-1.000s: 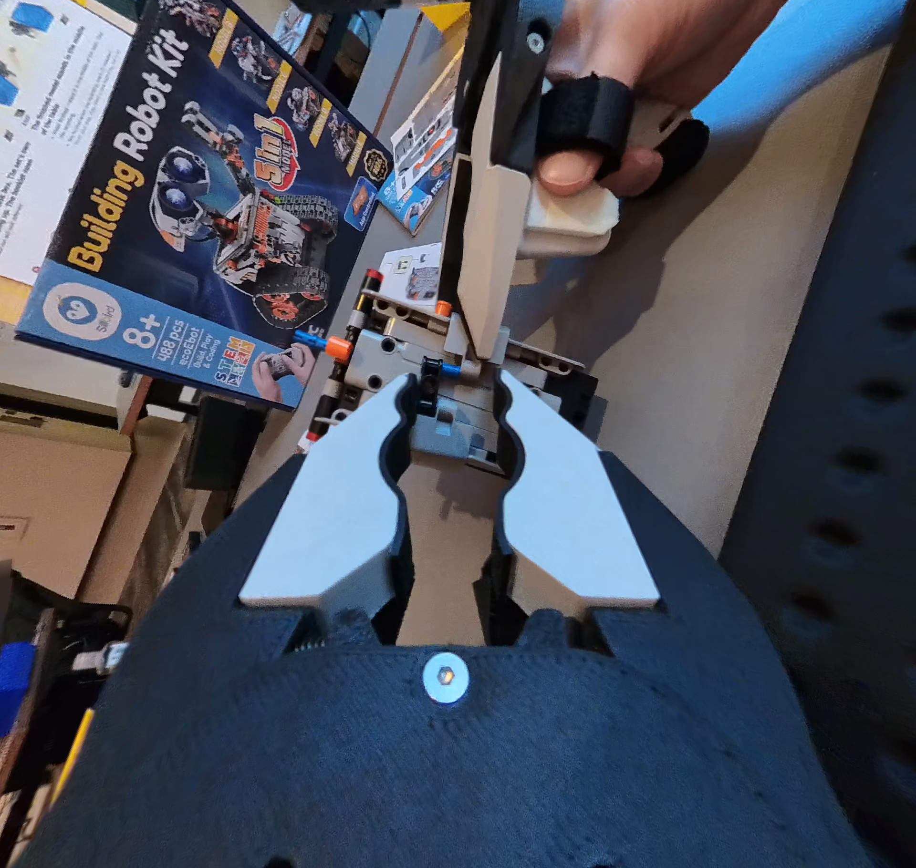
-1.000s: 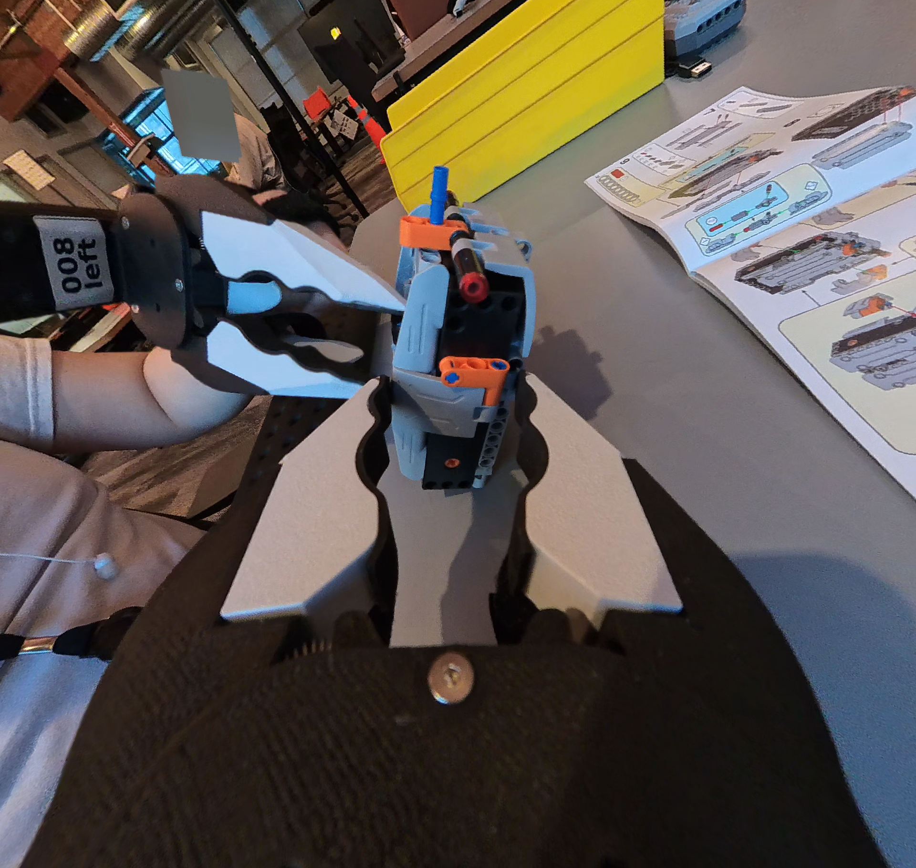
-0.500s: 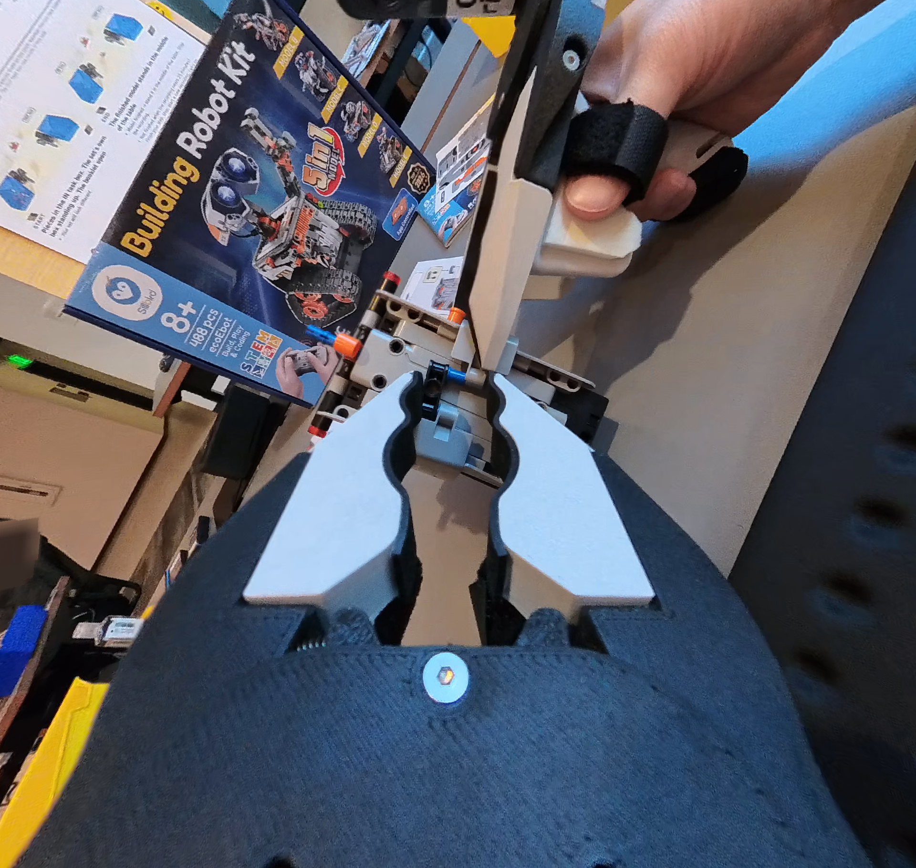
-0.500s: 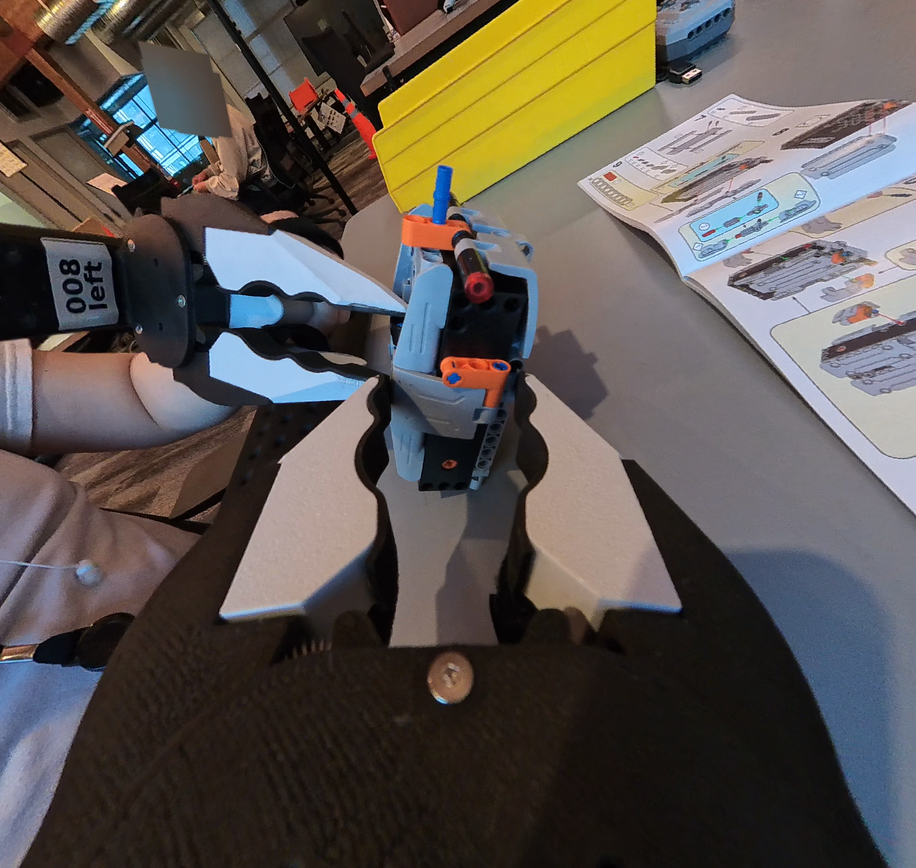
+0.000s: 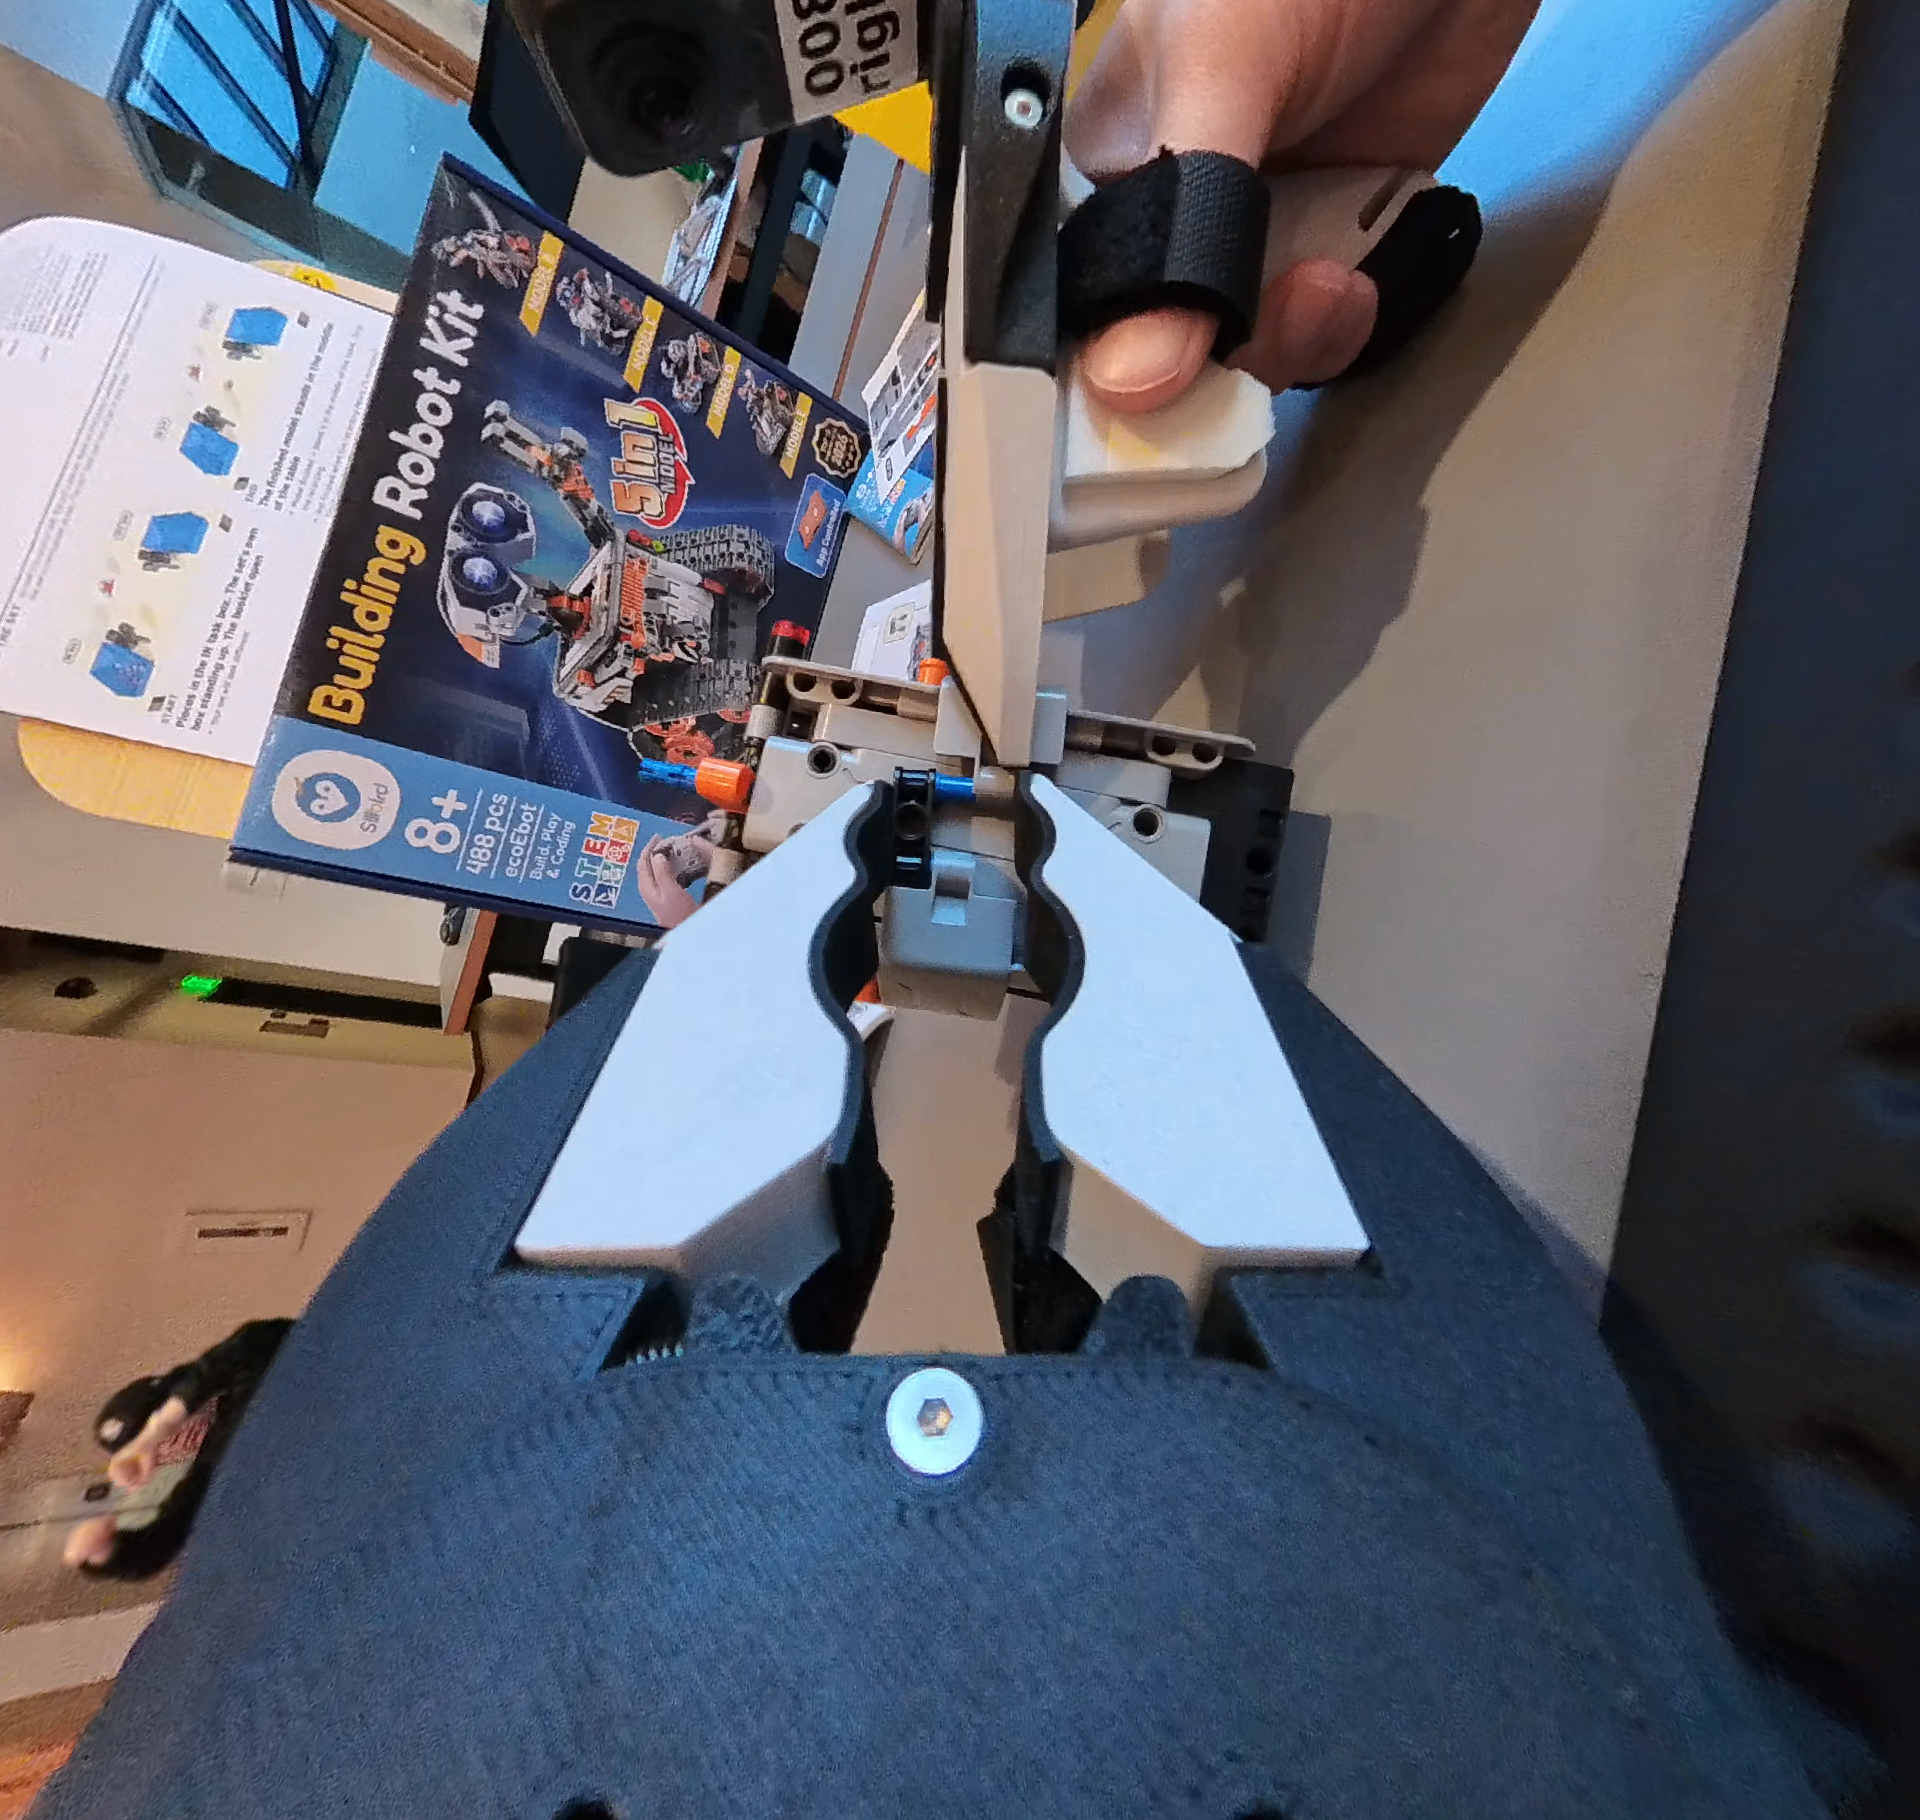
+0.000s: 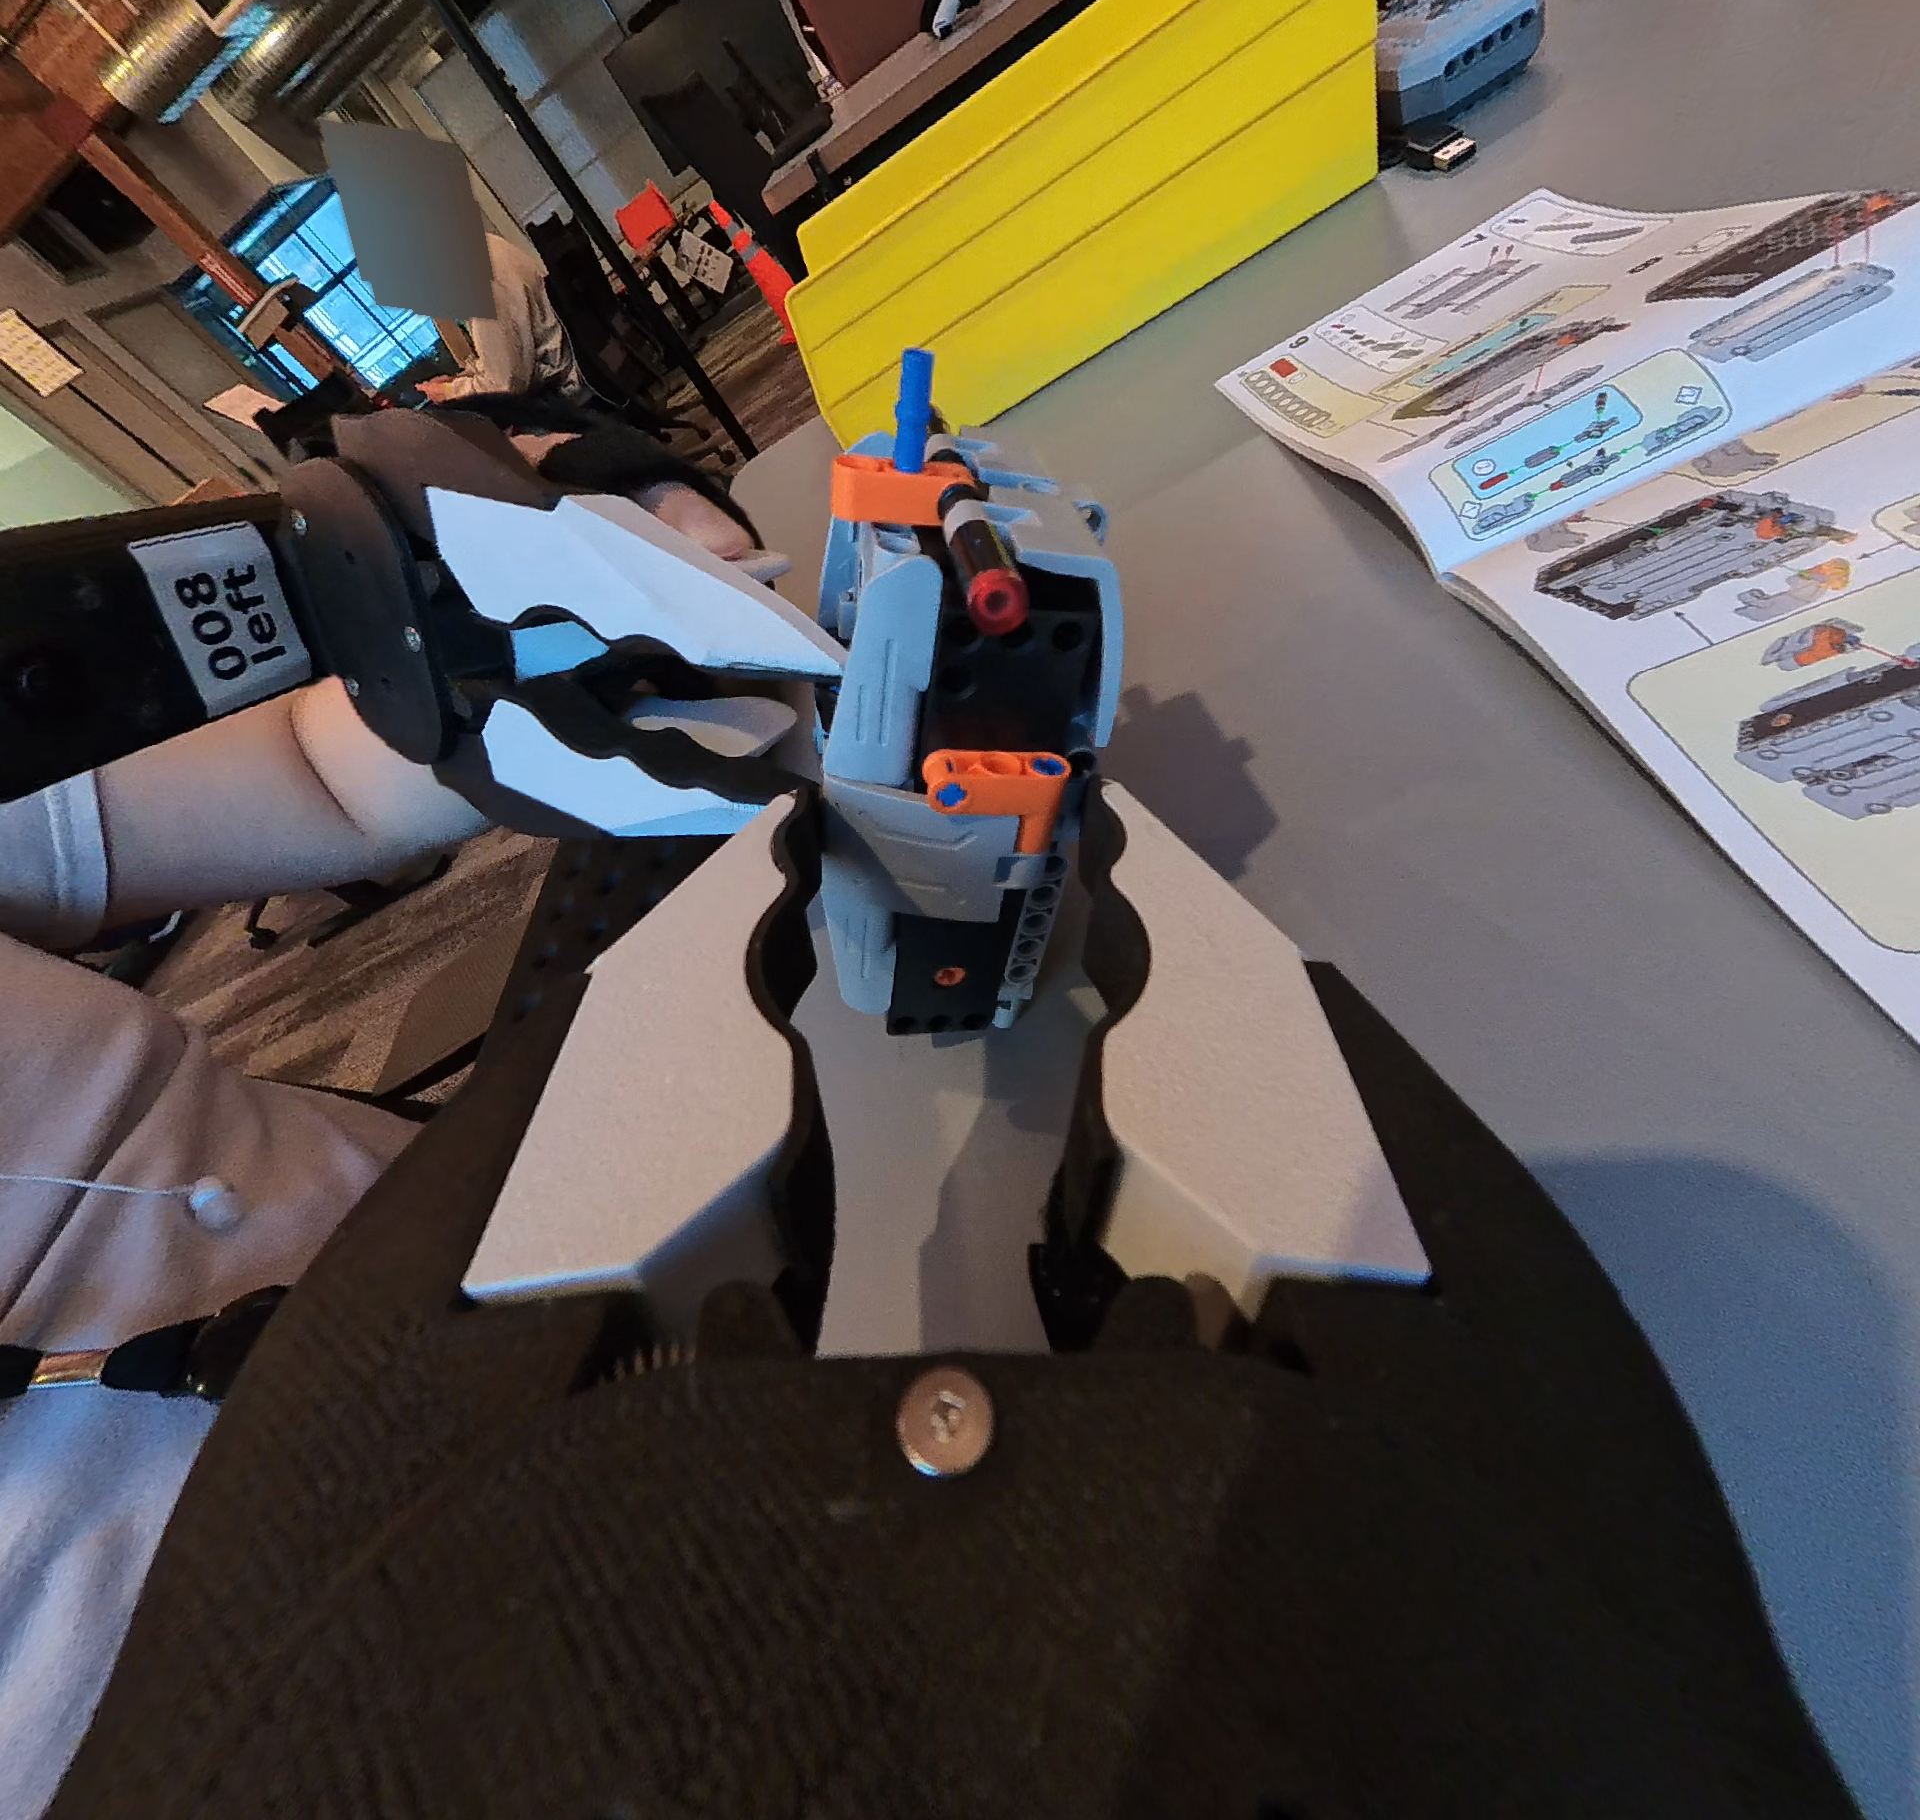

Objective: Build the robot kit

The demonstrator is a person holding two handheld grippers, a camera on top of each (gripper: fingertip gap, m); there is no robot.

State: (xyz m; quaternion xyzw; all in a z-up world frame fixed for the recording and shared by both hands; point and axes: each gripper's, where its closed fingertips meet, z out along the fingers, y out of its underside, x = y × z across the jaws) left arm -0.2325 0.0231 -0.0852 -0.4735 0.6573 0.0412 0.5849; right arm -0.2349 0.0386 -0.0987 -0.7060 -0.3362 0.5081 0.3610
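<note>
Clamping the grey, black and orange brick assembly point(image 6: 961, 731) between its two pale fingers, the right hand-held gripper point(image 6: 951, 835) holds it upright just above the grey surface point(image 6: 1455, 835), the fingers pressed against the model's lower sides. Only the right wrist view shows the blue pin point(image 6: 914, 409) standing at the model's top, the red-tipped axle point(image 6: 982, 575), the open instruction booklet point(image 6: 1662, 523) to the right and the yellow bin point(image 6: 1091, 170) behind. From the left comes the left hand-held gripper point(image 6: 800, 721), its tips meeting the model's grey side. The left wrist view shows what that contact is: the left hand-held gripper point(image 5: 951, 835) pinches a small grey block point(image 5: 945, 923) jutting from the assembly point(image 5: 997, 783), beside a black connector with a blue pin point(image 5: 914, 814). That view alone shows the kit box point(image 5: 488, 575) standing behind, and the person's hand point(image 5: 1299, 108) strapped to the right hand-held gripper point(image 5: 992, 710) coming down from above.
</note>
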